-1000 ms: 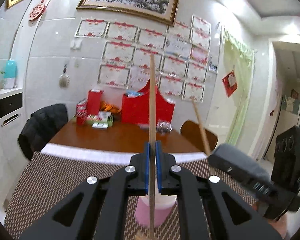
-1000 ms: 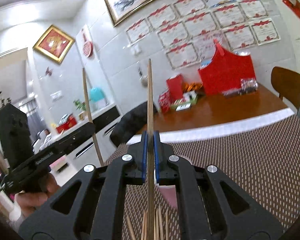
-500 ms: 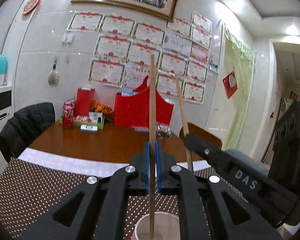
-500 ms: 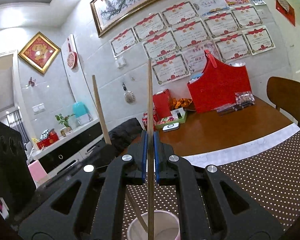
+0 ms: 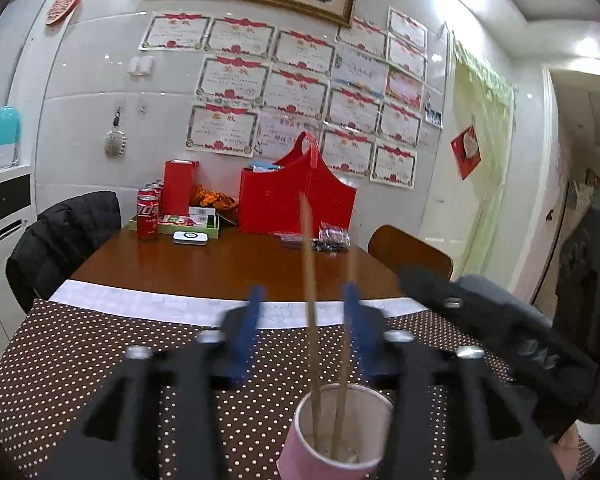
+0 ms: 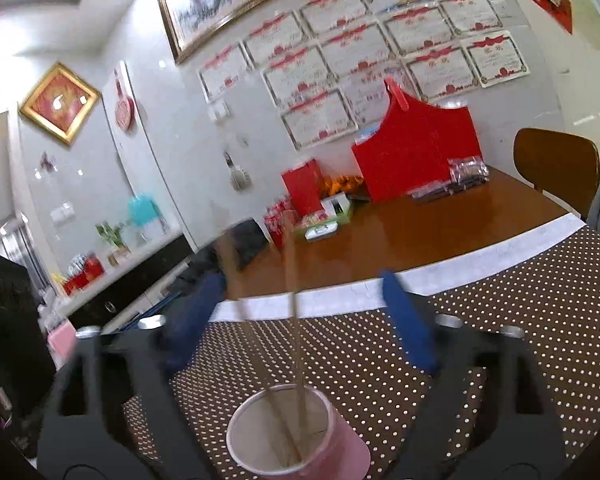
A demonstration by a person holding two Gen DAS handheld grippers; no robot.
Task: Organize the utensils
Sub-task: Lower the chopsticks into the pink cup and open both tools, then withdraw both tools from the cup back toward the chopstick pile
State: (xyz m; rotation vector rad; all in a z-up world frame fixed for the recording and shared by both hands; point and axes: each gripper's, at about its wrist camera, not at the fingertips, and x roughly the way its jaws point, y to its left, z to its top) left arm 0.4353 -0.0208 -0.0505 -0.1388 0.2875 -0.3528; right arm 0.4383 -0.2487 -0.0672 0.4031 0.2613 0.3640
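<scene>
- Both long thin wooden chopsticks (image 5: 309,300) are standing in the pink paper cup with the white inside (image 5: 340,432) now, leaning against its rim, so this bit of the tidy-up looks done to me.
- The left gripper (image 5: 303,328) has its blue-padded jaws spread; they've just been opening, and one stick stands loose in the gap, touching neither pad as far as I can tell. The other stick rises right by the far pad.
- Same story with the right gripper (image 6: 300,320): its jaws have just been opening and stand wide, with a stick between them but not pinched.
- The cup sits just below and ahead of both sets of jaws, on the brown polka-dot cloth (image 6: 520,320) over the bench.
- No other loose utensils show from here, so I can't say what's left.
</scene>
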